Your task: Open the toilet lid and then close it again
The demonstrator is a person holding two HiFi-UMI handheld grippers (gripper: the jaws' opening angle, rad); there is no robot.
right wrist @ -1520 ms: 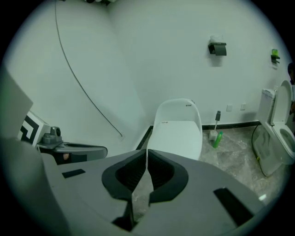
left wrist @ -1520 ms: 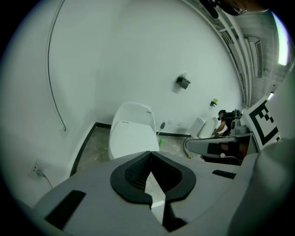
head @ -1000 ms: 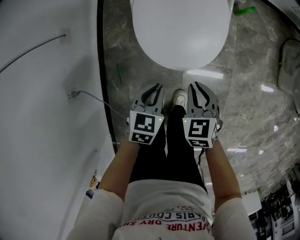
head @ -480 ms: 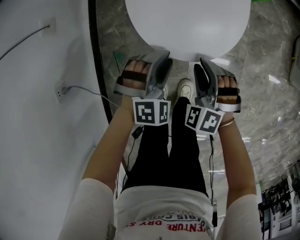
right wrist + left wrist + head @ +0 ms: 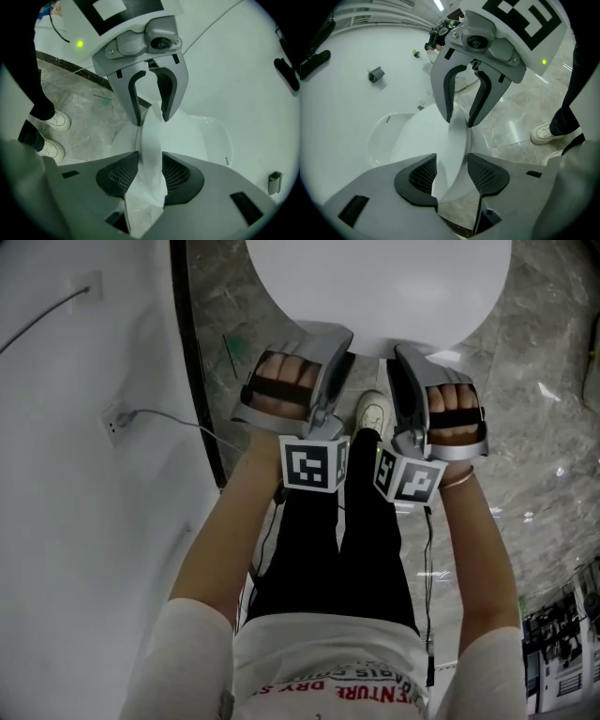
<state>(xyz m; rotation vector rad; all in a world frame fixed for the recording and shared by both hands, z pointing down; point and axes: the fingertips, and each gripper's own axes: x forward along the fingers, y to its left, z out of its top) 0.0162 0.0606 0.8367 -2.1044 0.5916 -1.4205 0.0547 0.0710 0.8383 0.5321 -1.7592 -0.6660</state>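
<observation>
The white toilet lid [image 5: 375, 287] lies shut at the top of the head view. Both grippers are rolled onto their sides at its front rim. My left gripper [image 5: 336, 345] has just been opening, and its jaws straddle the rim [image 5: 452, 140] with a pad [image 5: 419, 171] on each side. My right gripper [image 5: 405, 357] has also been opening. The rim [image 5: 151, 140] runs between its pads [image 5: 176, 173] and nearly fills the gap. Each gripper view shows the other gripper over the same edge: the right gripper [image 5: 459, 119] and the left gripper [image 5: 150, 117].
A white wall stands at the left with a socket and cable [image 5: 114, 418]. The person's legs and a white shoe [image 5: 375, 413] are on the marble floor [image 5: 525, 381] just in front of the toilet. A small green item [image 5: 230, 348] lies on the floor by the wall.
Both grippers have dropped and moved forward to the lid's front rim. They rolled onto their sides, and their jaws went from shut to open around the rim.
</observation>
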